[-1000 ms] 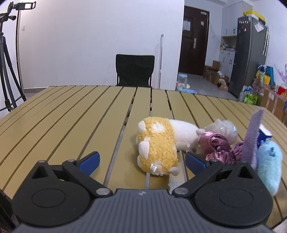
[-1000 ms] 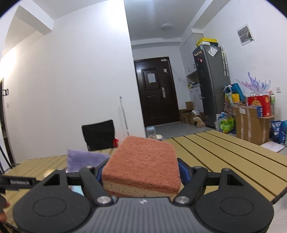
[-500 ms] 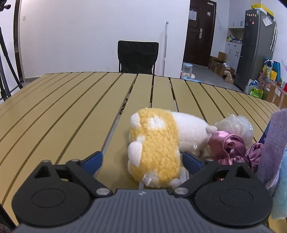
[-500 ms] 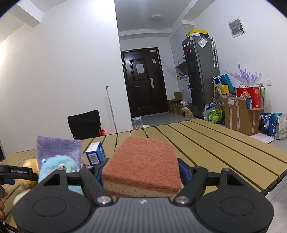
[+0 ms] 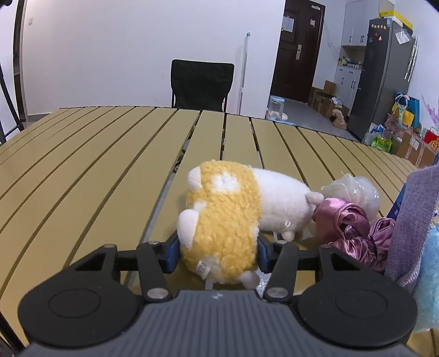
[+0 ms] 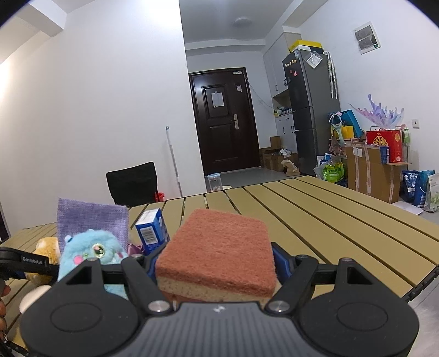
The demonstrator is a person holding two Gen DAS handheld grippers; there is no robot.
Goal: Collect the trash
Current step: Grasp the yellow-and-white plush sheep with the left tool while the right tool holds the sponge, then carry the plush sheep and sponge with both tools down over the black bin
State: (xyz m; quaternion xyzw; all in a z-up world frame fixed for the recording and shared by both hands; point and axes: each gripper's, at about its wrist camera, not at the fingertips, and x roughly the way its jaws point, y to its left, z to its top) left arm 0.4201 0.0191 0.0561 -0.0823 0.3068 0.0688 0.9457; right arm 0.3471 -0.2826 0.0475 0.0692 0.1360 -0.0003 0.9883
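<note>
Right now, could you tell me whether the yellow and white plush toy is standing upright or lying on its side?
On its side: the plush toy lies along the table, feet pointing sideways, between the left gripper fingers.

White walls, ceiling lamp [image 6: 241,22]. Slatted yellow table [image 5: 109,164], black chair [image 5: 202,83] behind it. Dark wooden door [image 6: 225,120], grey fridge [image 6: 311,109] beside white cabinets [image 6: 277,71]. Cardboard boxes [image 6: 367,170] and bags along right wall. Grey floor [image 6: 247,175].
</note>
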